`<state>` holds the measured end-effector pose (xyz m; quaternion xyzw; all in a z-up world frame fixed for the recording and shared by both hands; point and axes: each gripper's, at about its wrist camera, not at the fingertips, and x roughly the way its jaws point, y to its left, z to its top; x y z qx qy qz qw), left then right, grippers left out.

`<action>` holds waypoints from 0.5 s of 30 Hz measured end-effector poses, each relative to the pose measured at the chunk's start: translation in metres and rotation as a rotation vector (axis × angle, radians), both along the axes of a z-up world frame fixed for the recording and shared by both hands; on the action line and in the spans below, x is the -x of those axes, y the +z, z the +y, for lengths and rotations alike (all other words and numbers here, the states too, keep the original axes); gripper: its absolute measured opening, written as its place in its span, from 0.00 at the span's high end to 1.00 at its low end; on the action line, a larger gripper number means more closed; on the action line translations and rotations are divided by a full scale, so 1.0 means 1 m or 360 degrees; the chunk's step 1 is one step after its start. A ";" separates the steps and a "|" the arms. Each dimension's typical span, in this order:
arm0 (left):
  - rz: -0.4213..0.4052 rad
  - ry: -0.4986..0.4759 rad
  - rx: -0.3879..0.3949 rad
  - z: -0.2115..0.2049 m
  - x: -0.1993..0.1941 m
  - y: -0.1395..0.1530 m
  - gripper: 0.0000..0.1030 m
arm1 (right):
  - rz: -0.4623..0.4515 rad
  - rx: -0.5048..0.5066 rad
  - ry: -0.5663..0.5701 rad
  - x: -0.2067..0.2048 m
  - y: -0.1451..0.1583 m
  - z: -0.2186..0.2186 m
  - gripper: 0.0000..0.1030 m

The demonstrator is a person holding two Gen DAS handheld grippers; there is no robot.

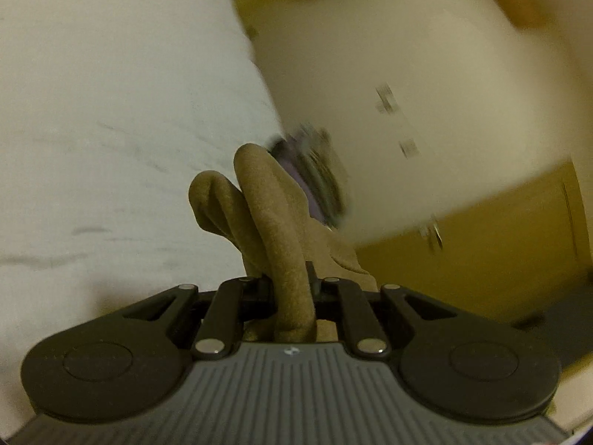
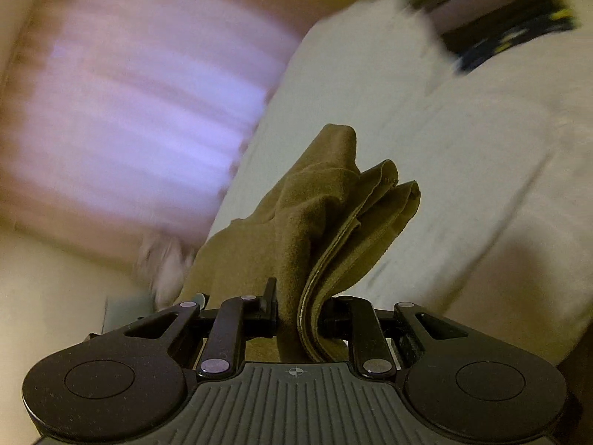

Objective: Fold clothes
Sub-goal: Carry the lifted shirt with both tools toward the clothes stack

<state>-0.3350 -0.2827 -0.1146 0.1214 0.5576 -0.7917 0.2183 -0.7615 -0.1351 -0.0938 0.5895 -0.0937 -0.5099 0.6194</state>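
Surface: white bed (image 1: 111, 129), blurred, upper left of frame.
Garment: brown cloth (image 2: 315, 222), soft, light, bunched centre frame.
Hold: left gripper (image 1: 292, 289) and right gripper (image 2: 300, 311) each clenched on cloth edges.

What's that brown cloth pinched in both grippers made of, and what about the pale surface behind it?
The olive-brown cloth looks like a soft, matte brushed fabric, perhaps fleece or suede-like microfibre: its surface is finely fuzzy, it bends in thick rounded folds, and a stitched hem shows along one edge. The pale off-white surface seems to be a woven sheet with faint creases, though motion blur leaves that uncertain.
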 end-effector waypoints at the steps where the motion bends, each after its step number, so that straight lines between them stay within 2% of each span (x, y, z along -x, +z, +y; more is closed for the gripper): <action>1: 0.0008 -0.0043 -0.0001 -0.009 0.025 -0.001 0.91 | 0.0005 -0.0002 -0.0065 0.017 0.001 0.003 0.83; 6: 0.0046 -0.0223 0.0011 -0.054 0.148 -0.002 0.91 | 0.0037 0.0023 -0.0269 0.115 0.008 -0.011 0.83; 10: 0.0068 -0.0239 0.0059 -0.104 0.248 0.010 0.91 | 0.0082 0.0084 -0.0317 0.216 0.019 -0.053 0.83; 15: 0.0125 -0.0223 0.0205 -0.174 0.363 0.040 0.91 | 0.0186 0.0216 -0.0310 0.298 0.046 -0.133 0.83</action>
